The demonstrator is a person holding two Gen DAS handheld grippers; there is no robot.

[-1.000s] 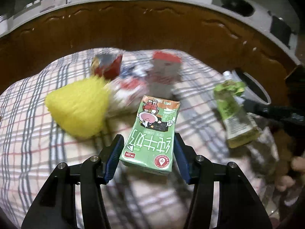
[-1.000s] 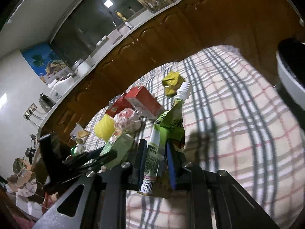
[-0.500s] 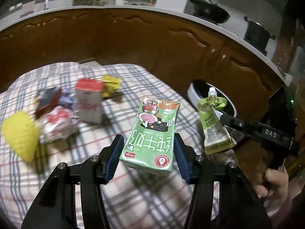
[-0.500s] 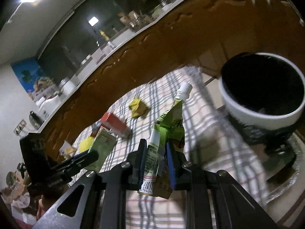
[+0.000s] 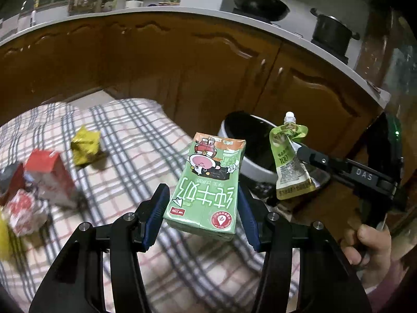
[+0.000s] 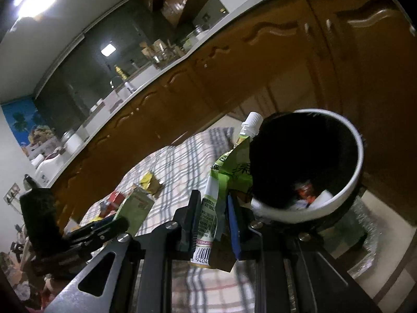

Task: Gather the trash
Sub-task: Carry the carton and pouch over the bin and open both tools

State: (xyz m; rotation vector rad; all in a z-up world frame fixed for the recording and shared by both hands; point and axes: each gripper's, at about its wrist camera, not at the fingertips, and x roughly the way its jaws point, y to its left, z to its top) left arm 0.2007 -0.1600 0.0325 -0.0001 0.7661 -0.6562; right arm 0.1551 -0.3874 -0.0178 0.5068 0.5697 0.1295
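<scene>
My left gripper (image 5: 203, 208) is shut on a green milk carton (image 5: 207, 185), held in the air above the plaid tablecloth (image 5: 135, 140). My right gripper (image 6: 212, 219) is shut on a green spouted pouch (image 6: 229, 172), held just left of a round bin (image 6: 346, 195) with a white rim and dark inside. In the left wrist view the pouch (image 5: 289, 159) hangs in front of the bin (image 5: 258, 169), right of the carton. The carton also shows in the right wrist view (image 6: 135, 208).
On the cloth lie a yellow crumpled wrapper (image 5: 84, 146), a red-and-white carton (image 5: 49, 177) and a crumpled red-and-white wrapper (image 5: 23, 211). Brown cabinets (image 5: 208, 73) stand behind the table. The bin holds some trash (image 6: 305, 193).
Both grippers have swung right with their loads, away from the trash pile. The bin has come close to the right gripper and into the left wrist view.
</scene>
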